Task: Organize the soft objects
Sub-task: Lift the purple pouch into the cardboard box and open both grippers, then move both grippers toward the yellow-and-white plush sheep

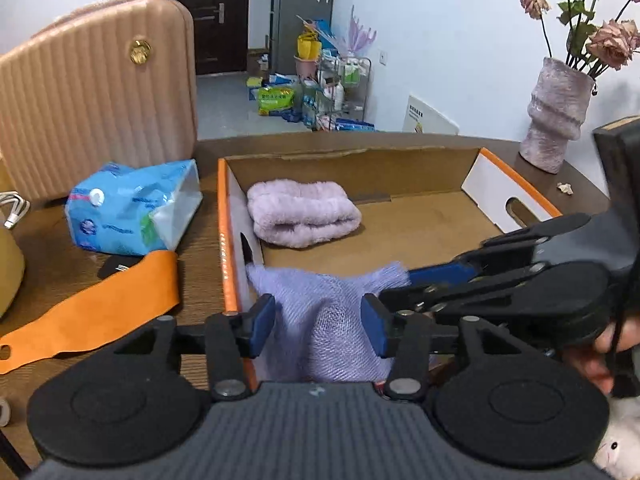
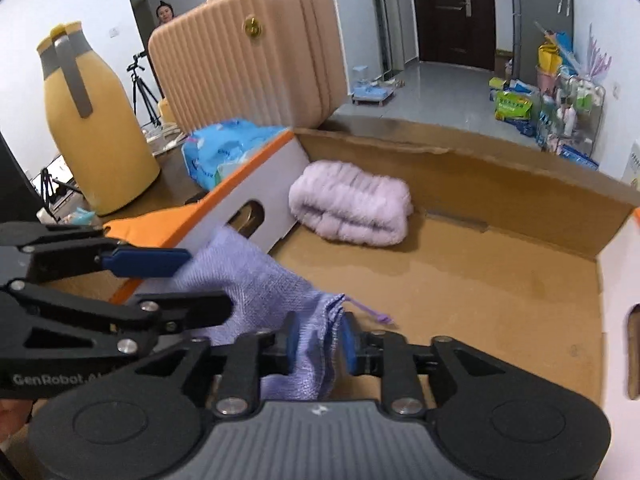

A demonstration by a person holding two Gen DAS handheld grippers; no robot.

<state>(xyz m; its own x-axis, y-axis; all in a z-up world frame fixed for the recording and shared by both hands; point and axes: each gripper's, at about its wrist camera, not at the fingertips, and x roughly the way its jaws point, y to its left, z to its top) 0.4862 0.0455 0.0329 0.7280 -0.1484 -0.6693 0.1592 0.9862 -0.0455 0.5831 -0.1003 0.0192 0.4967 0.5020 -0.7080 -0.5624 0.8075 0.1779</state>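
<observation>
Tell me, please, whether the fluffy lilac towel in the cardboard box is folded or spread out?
Folded. The lilac towel lies as a compact, layered bundle in the box's far left corner, with rounded folds along its front edge.

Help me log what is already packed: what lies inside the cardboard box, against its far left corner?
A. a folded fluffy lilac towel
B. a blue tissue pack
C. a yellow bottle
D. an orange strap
A: the folded fluffy lilac towel rests on the floor of the cardboard box, near its far left corner, in both wrist views.
</observation>
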